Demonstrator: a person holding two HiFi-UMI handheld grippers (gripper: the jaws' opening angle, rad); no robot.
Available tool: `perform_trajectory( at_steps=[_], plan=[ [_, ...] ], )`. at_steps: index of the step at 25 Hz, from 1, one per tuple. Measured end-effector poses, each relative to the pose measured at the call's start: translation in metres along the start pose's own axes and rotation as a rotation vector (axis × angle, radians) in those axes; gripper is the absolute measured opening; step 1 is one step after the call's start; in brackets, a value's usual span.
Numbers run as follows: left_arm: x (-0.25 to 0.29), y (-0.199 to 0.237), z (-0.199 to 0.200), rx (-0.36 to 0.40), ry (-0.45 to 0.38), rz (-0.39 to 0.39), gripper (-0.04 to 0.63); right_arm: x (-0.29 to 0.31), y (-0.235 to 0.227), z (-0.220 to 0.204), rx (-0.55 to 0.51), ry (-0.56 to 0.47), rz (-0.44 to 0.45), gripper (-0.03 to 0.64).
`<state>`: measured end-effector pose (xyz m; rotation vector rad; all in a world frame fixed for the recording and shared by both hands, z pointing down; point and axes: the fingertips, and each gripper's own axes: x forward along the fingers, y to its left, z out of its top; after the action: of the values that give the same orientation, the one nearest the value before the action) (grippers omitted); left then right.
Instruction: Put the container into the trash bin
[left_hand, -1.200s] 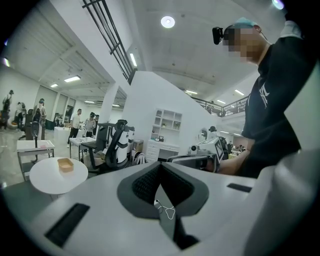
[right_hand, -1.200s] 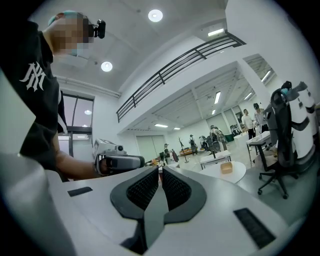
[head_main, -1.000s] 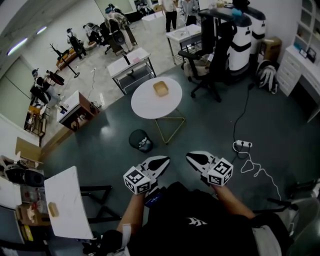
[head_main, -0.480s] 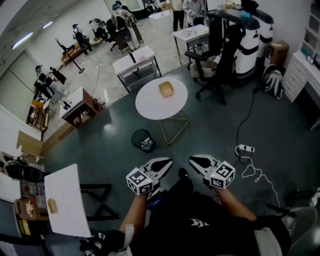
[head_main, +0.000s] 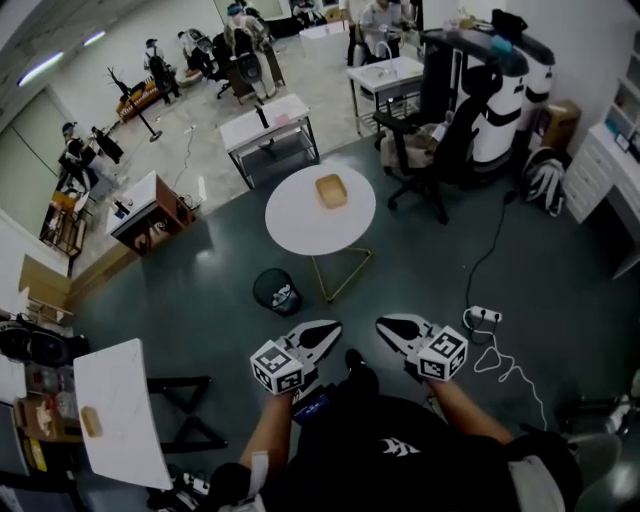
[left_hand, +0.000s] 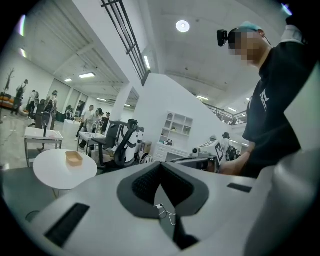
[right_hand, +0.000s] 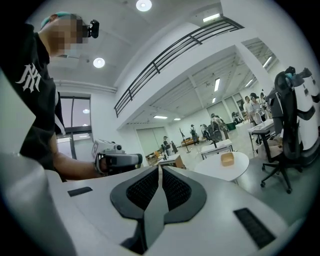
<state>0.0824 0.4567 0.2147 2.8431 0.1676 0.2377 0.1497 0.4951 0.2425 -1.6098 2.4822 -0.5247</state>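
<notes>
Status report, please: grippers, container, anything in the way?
Shut and empty: left gripper, right gripper. Untouched container on round table; trash bin on floor beside it. No obstacle seen.

I'm watching the head camera looking steeply down from above, left gripper and right gripper sitting low in frame. Each gripper camera is riding close behind its own jaws, facing level across the room. All three are catching the distant round table.

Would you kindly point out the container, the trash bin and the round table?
container (head_main: 331, 190), head view, its tan middle.
trash bin (head_main: 260, 288), head view, its dark left rim.
round table (head_main: 298, 218), head view, bare white top.
</notes>
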Motion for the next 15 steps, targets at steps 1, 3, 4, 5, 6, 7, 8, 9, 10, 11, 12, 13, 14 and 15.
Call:
perform_trajectory(
  at_steps=[1, 3, 4, 5, 6, 7, 8, 9, 10, 11, 12, 13, 14, 15],
  plan=[
    [0.004, 0.009, 0.002, -0.004, -0.004, 0.002, 0.003, 0.004, -0.009, 0.002, 0.004, 0.003, -0.006, 0.048],
    [0.011, 0.029, 0.009, -0.009, -0.016, 0.007, 0.003, 0.012, -0.025, 0.006, 0.013, 0.013, -0.016, 0.048],
    [0.014, 0.04, 0.013, -0.01, -0.025, 0.008, 0.003, 0.017, -0.032, 0.009, 0.016, 0.021, -0.02, 0.048],
    [0.017, 0.051, 0.019, -0.011, -0.032, 0.008, 0.003, 0.023, -0.039, 0.013, 0.016, 0.028, -0.022, 0.048],
    [0.02, 0.063, 0.024, -0.012, -0.038, 0.007, 0.003, 0.03, -0.046, 0.017, 0.015, 0.033, -0.023, 0.048],
    [0.024, 0.074, 0.03, -0.013, -0.042, 0.005, 0.003, 0.038, -0.054, 0.022, 0.013, 0.037, -0.023, 0.048],
    [0.027, 0.085, 0.035, -0.014, -0.044, 0.002, 0.003, 0.046, -0.061, 0.027, 0.009, 0.042, -0.022, 0.048],
    [0.03, 0.096, 0.04, -0.015, -0.045, -0.002, 0.003, 0.055, -0.067, 0.032, 0.004, 0.045, -0.021, 0.048],
    [0.034, 0.107, 0.045, -0.014, -0.044, -0.006, 0.003, 0.063, -0.074, 0.038, -0.002, 0.047, -0.022, 0.048],
    [0.037, 0.116, 0.05, -0.014, -0.043, -0.011, 0.003, 0.07, -0.081, 0.043, -0.006, 0.046, -0.025, 0.048],
    [0.041, 0.126, 0.055, -0.013, -0.042, -0.015, 0.003, 0.077, -0.088, 0.047, -0.008, 0.043, -0.029, 0.048],
    [0.044, 0.134, 0.06, -0.012, -0.041, -0.021, 0.003, 0.084, -0.095, 0.051, -0.007, 0.042, -0.033, 0.048],
    [0.046, 0.142, 0.064, -0.011, -0.041, -0.027, 0.003, 0.09, -0.101, 0.053, -0.005, 0.044, -0.037, 0.048],
    [0.047, 0.149, 0.068, -0.009, -0.043, -0.032, 0.003, 0.097, -0.106, 0.056, -0.002, 0.048, -0.041, 0.048]
  ],
)
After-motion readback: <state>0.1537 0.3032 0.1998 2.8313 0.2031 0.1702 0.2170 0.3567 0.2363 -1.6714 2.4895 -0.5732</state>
